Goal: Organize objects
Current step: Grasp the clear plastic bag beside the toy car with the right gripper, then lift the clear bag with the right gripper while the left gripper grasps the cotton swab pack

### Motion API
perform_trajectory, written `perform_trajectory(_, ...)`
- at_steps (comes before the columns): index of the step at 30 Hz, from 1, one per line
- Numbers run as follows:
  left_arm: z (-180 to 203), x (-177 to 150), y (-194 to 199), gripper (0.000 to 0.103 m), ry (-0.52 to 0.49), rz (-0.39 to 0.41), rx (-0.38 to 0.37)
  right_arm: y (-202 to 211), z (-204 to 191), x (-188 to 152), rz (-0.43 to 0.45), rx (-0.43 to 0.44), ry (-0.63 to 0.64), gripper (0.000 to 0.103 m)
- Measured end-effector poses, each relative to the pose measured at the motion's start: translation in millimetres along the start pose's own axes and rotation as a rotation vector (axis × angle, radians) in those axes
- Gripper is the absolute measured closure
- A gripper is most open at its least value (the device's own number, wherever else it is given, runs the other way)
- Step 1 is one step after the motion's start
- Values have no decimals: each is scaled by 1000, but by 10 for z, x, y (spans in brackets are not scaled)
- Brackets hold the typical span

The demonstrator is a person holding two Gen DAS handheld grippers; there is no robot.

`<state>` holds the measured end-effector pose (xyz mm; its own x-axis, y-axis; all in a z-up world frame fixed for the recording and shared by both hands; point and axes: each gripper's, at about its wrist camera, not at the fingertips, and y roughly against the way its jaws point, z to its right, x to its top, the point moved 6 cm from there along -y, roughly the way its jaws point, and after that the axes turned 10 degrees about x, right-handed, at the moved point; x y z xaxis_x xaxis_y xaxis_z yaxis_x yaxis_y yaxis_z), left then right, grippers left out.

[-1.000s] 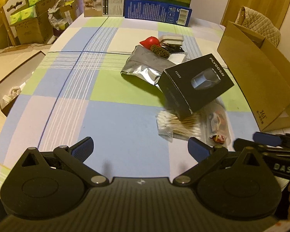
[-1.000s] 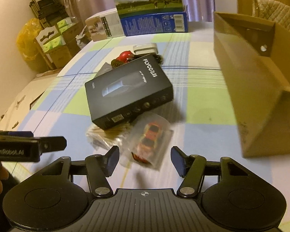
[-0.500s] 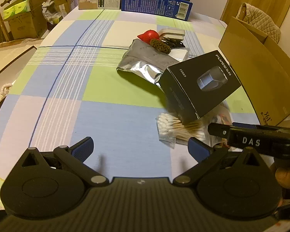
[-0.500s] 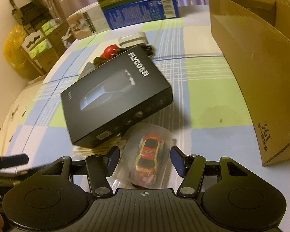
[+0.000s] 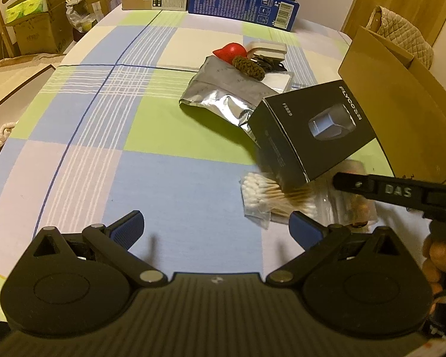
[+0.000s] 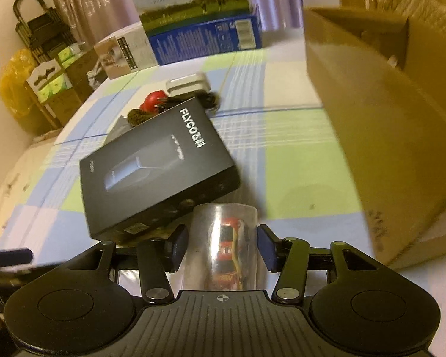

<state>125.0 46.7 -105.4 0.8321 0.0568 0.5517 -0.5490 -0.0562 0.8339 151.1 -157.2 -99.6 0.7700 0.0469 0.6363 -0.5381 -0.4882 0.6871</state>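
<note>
Now the right gripper (image 6: 222, 247), its jaws just closing, pinches the clear packet with a red toy car (image 6: 227, 245), just near of the black box (image 6: 160, 172). Left of it, the left gripper (image 5: 215, 227) gapes empty over the checked tablecloth (image 5: 151, 136); far right stands a cardboard box (image 6: 380, 136).

Toy car packet (image 6: 227, 247) before shaver box (image 6: 160, 172); cardboard box (image 6: 380, 136) right

Black box (image 6: 160, 175), red toy car (image 6: 229, 247), pastel checked tablecloth (image 5: 151, 136), silver pouch (image 5: 223, 95)
</note>
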Motion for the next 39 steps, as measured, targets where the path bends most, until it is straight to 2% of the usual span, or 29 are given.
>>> perform_trajectory(3,16,4,-7,1,1,-1,-7,17,45,-41,-21,-16,18,55)
perform_trajectory(9,95,-1,-1,1,-2,0,-26,-142,29,4,-140,-41,25,55)
perform_trajectory(13,122,0,4,1,-2,2,-33,-231,-11,63,-168,-64,79,55)
perform_trajectory(15,128,7,4,1,-3,3,-35,-229,-4,68,-142,-67,94,55)
perform_trajectory(17,133,15,8,1,-4,6,-39,-154,15,84,-80,-50,96,55)
perform_trajectory(22,135,45,-2,1,-21,15,-52,178,61,143,190,39,100,55)
perform_trajectory(28,206,80,-72,1,-68,5,-96,306,83,146,339,73,114,55)
perform_trajectory(39,376,13,-183,1,-132,-19,-138,143,102,180,331,76,112,55)
